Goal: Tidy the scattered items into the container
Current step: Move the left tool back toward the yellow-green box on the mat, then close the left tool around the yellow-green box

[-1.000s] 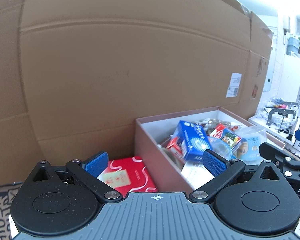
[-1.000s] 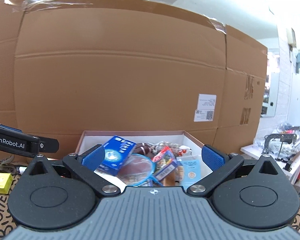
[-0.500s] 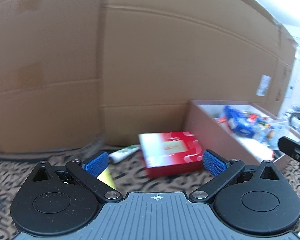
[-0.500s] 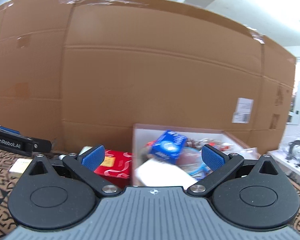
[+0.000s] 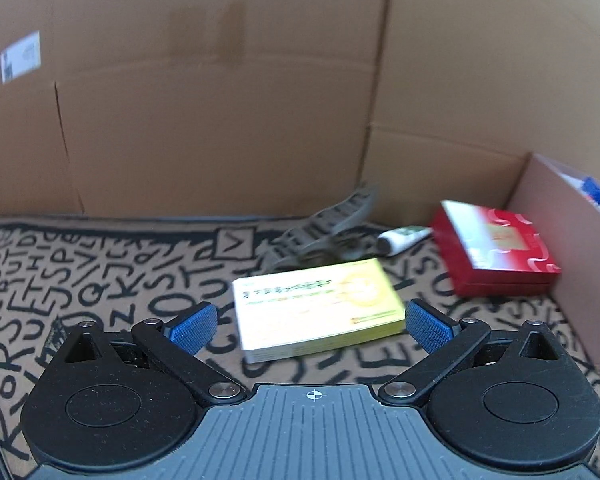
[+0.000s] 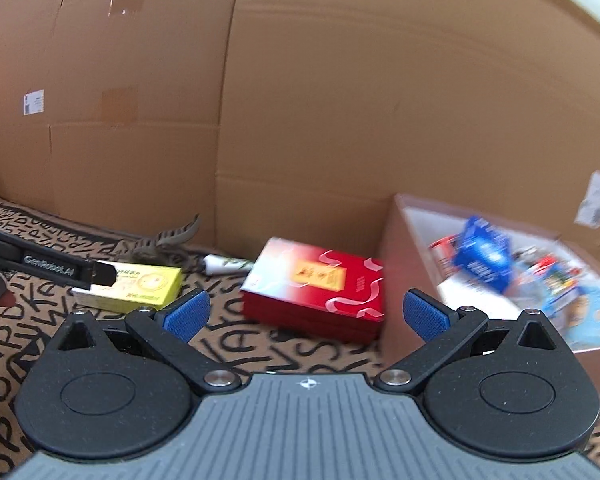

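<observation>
A yellow box (image 5: 318, 312) lies on the lettered mat, just ahead of and between the open fingers of my left gripper (image 5: 308, 326); it also shows in the right wrist view (image 6: 136, 286). A red box (image 6: 316, 286) lies beside the brown container (image 6: 396, 264), ahead of my open, empty right gripper (image 6: 306, 314); it also shows in the left wrist view (image 5: 494, 252). The container, seen at the right edge of the left wrist view (image 5: 568, 248), holds several packets. A white tube (image 5: 404, 238) and a striped toy lizard (image 5: 324, 226) lie behind the boxes.
A tall cardboard wall (image 6: 300, 100) stands right behind the items. The black-lettered mat (image 5: 80, 272) covers the table. The left gripper's body (image 6: 40, 264) reaches in from the left in the right wrist view.
Both grippers have swung left, away from the container. The left one now faces the yellow box and the right one faces the red box. Both stay open.
</observation>
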Tool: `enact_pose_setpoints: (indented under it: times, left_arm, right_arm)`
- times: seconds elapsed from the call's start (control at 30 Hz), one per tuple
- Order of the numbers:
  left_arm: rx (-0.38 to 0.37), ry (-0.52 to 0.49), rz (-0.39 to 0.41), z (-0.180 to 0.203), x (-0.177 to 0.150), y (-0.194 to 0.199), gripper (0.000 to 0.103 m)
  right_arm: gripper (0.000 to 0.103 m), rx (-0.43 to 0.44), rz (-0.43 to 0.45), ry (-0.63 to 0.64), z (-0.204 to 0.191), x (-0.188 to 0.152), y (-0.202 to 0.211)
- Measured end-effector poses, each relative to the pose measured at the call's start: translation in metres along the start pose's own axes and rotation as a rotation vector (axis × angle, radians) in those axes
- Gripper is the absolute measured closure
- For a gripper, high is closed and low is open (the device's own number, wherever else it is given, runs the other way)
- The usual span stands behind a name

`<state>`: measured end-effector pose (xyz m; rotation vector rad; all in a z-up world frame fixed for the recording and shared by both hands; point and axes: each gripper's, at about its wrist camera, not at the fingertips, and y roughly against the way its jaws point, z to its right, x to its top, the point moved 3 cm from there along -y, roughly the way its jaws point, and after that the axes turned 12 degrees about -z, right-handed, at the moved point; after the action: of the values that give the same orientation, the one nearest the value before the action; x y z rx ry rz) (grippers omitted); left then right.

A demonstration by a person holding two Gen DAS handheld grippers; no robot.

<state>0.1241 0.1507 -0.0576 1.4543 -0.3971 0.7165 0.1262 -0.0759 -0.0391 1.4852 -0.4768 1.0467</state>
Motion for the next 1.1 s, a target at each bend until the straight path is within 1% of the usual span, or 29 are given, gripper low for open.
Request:
enact_pose_setpoints:
  times: [0.07,0.13,0.2,0.3,0.33,0.4,0.5,0.6,0.67,0.7,0.77,0.83,0.87,0.9,0.97,1.0,1.03,1.1]
  left_arm:
    - [-0.019,-0.007,-0.021,-0.008,0.006,-0.009,0.0]
    - [-0.029,-0.019,-0.046,-0.012,0.011,-0.017,0.0]
    - [-0.043,-0.037,-0.052,-0.014,0.011,-0.02,0.0]
    - [-0.073,-0.051,-0.059,-0.014,0.008,-0.027,0.001]
    - [-0.079,-0.053,-0.066,-0.015,0.007,-0.031,0.006]
    - [-0.092,-0.053,-0.082,-0.017,0.007,-0.037,0.009]
    - [-0.121,-0.051,-0.092,-0.021,0.01,-0.042,0.009]
    - [-0.134,-0.067,-0.092,-0.023,0.011,-0.046,0.011]
    - [-0.135,-0.069,-0.096,-0.024,0.01,-0.05,0.015]
    - [-0.131,-0.063,-0.1,-0.025,0.01,-0.053,0.021]
    - [-0.149,-0.037,-0.107,-0.03,0.01,-0.055,0.027]
    - [-0.161,-0.011,-0.106,-0.035,0.012,-0.056,0.038]
    - [-0.167,-0.001,-0.107,-0.038,0.012,-0.056,0.039]
    - [-0.173,0.008,-0.109,-0.04,0.013,-0.056,0.042]
    - [-0.174,0.015,-0.108,-0.041,0.013,-0.056,0.046]
    - [-0.171,0.011,-0.108,-0.041,0.013,-0.055,0.048]
    - [-0.167,0.008,-0.107,-0.041,0.013,-0.054,0.049]
    - [-0.155,-0.013,-0.113,-0.038,0.013,-0.05,0.051]
  right_arm:
    - [0.001,0.038,-0.025,0.007,-0.007,0.001,-0.012]
    - [0.001,0.052,-0.038,0.032,-0.015,0.002,-0.022]
    - [0.001,0.05,-0.04,0.058,-0.023,0.008,-0.035]
    - [0.003,0.085,-0.05,0.07,-0.03,0.019,-0.051]
    - [0.007,0.097,-0.054,0.074,-0.033,0.023,-0.057]
    - [0.015,0.12,-0.061,0.083,-0.037,0.031,-0.067]
    - [0.019,0.156,-0.071,0.095,-0.045,0.043,-0.083]
    - [0.028,0.191,-0.081,0.107,-0.052,0.054,-0.098]
    - [0.032,0.209,-0.095,0.119,-0.058,0.058,-0.109]
    - [0.035,0.215,-0.106,0.128,-0.061,0.058,-0.114]
    - [0.039,0.226,-0.127,0.146,-0.068,0.058,-0.125]
    - [0.047,0.239,-0.158,0.157,-0.073,0.055,-0.134]
    - [0.047,0.246,-0.18,0.16,-0.076,0.053,-0.138]
    - [0.048,0.264,-0.199,0.151,-0.077,0.05,-0.141]
    - [0.048,0.311,-0.209,0.112,-0.076,0.047,-0.142]
    - [0.054,0.335,-0.213,0.092,-0.075,0.046,-0.142]
    - [0.063,0.348,-0.22,0.085,-0.075,0.045,-0.141]
    - [0.064,0.374,-0.235,0.073,-0.077,0.045,-0.137]
